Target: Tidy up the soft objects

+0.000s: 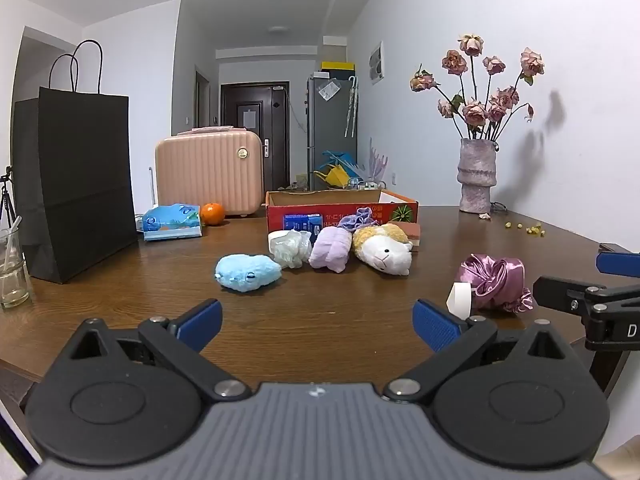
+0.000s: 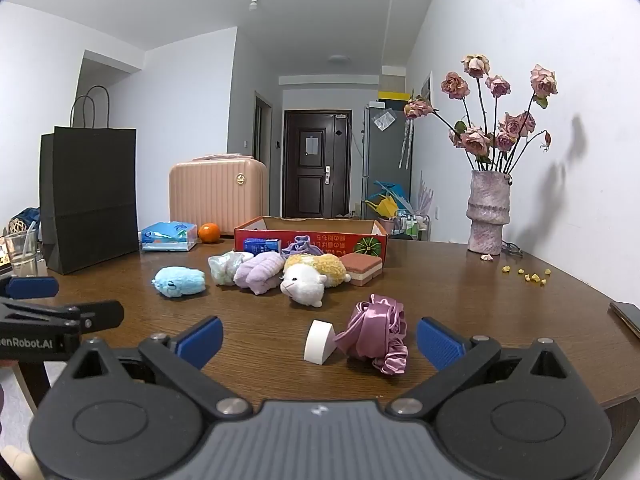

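Note:
Soft things lie in a row on the wooden table (image 1: 320, 320) before a red cardboard box (image 1: 340, 210): a blue plush (image 1: 247, 272), a pale green bundle (image 1: 294, 249), a lilac rolled cloth (image 1: 330, 253) and a white-and-yellow sheep plush (image 1: 385, 249). A pink satin scrunchie bundle (image 2: 378, 330) and a white wedge sponge (image 2: 318, 342) lie nearer, just ahead of my right gripper (image 2: 320, 340). My left gripper (image 1: 318, 322) stands open over bare table, well short of the blue plush. Both grippers hold nothing.
A black paper bag (image 1: 76, 184), a pink suitcase (image 1: 210, 172), a tissue pack (image 1: 172, 222) and an orange (image 1: 212, 213) stand at the back left. A vase of dried roses (image 1: 476, 176) is at the back right. A glass (image 1: 12, 268) sits at the left edge.

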